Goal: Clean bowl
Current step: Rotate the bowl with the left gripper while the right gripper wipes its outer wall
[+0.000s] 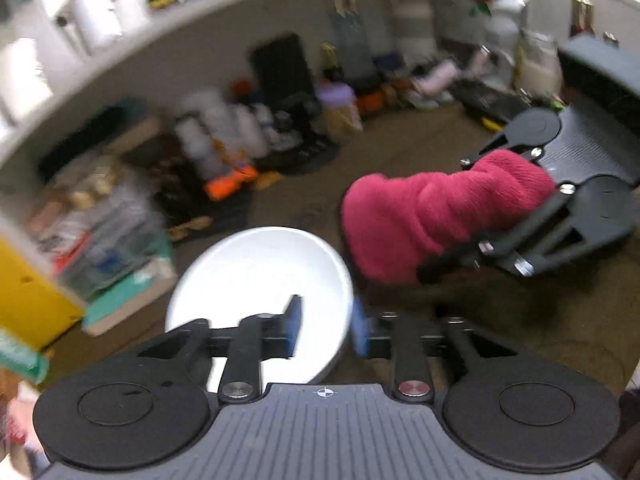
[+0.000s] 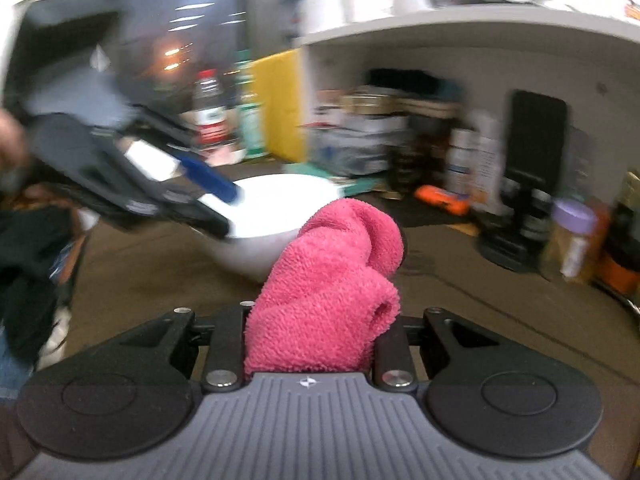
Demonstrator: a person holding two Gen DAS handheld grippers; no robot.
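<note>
So the white bowl sits on the brown tabletop, with the left gripper clamped on its near-right rim. The right gripper is squeezed on a bunched pink cloth, just off the bowl's right side, so wiping means swinging the cloth leftward into the bowl.
</note>
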